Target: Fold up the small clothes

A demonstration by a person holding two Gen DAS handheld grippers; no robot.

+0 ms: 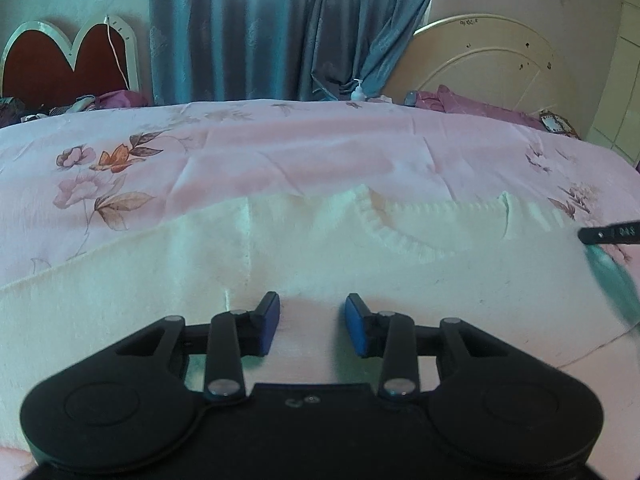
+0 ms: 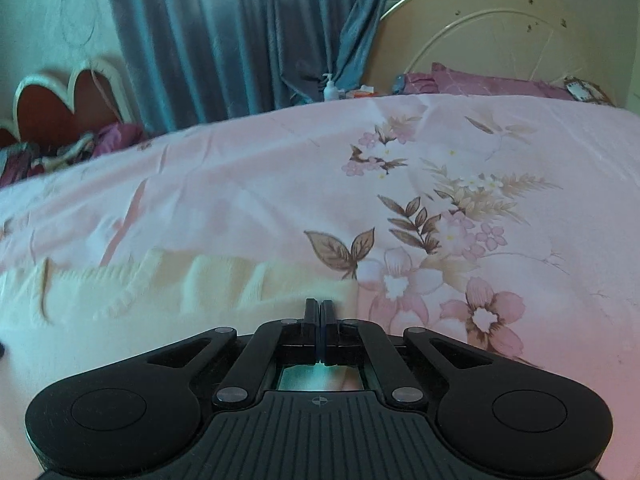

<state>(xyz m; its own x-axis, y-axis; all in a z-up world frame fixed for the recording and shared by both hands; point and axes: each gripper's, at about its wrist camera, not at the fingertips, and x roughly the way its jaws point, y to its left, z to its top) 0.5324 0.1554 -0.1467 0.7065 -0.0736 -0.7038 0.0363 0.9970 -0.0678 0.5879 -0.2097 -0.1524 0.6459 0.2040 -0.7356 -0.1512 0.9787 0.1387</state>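
White sweater [image 1: 320,264] lies under the released left tool [image 1: 312,330]; right tool [image 2: 320,312] clenched at its edge; pink bed [image 2: 280,184], blue curtain [image 1: 260,28].

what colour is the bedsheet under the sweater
Pink bedsheet with a brown and pink flower print, clearest in the right wrist view.

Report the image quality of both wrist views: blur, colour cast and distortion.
Left wrist view: the cream sweater is smeared by motion blur, a teal-green cast tints its folds, and fisheye bowing curves the bed's far edge; the left gripper stays sharp. Right wrist view: the sweater blurs at the left, the floral bedsheet is crisper, and dark vignetting clips the top corners.
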